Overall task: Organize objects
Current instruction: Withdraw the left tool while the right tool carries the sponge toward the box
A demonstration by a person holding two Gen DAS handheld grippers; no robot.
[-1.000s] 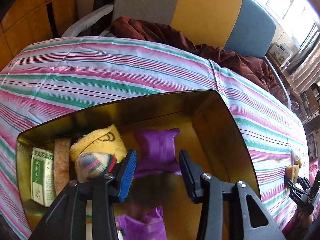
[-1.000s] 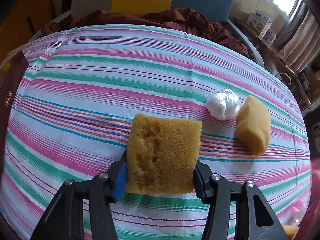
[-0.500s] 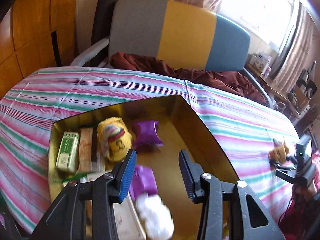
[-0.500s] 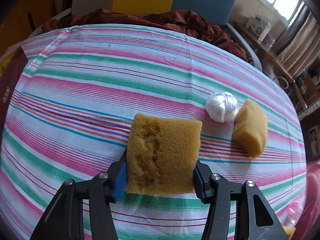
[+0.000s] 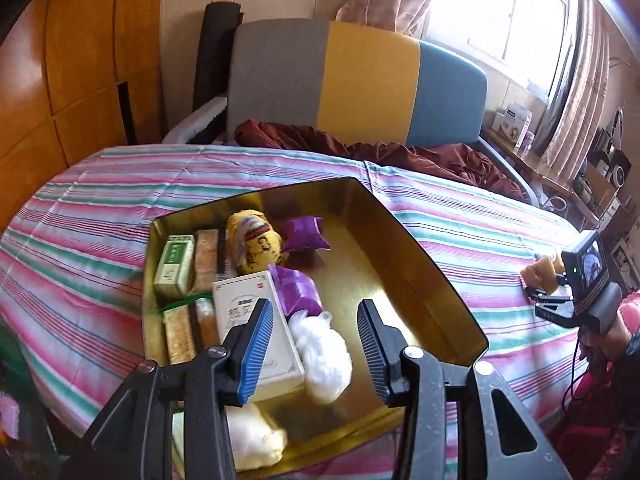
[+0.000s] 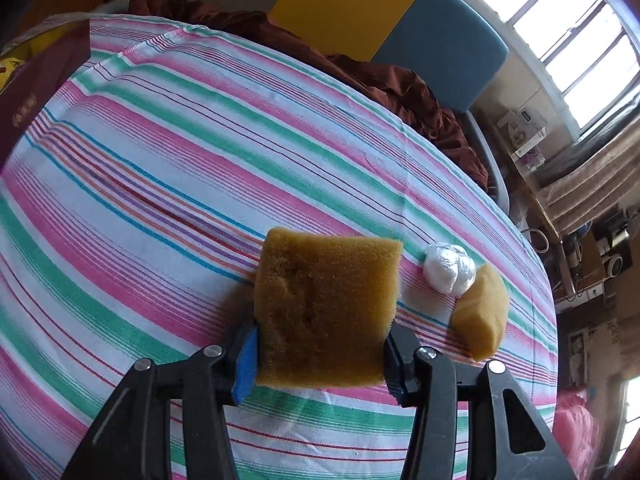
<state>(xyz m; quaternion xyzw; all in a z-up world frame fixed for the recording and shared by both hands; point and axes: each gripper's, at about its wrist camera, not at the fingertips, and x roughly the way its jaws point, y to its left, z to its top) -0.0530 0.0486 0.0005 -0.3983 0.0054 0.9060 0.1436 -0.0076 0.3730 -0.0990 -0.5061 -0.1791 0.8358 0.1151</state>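
Left gripper [image 5: 316, 344] hangs over the gold tray [image 5: 416, 252], jaws apart, nothing between them. Tray count, left to right: one green-and-white box [image 5: 174, 266], one white box [image 5: 256, 328], one yellow plush toy [image 5: 254, 246], two purple pouches [image 5: 304, 234] (the nearer one partly under the white box), one white cotton wad [image 5: 324, 354]. Tan bars beside the green box are too blurred to count.

Right gripper [image 6: 320, 354] has just been closing and is clamped on one tan sponge block [image 6: 324, 308], its blue pads [image 6: 246, 360] pressing both sides. On the striped tablecloth [image 6: 160, 168] beyond: one foil-wrapped white ball [image 6: 448, 268] touching a second sponge piece [image 6: 482, 316].
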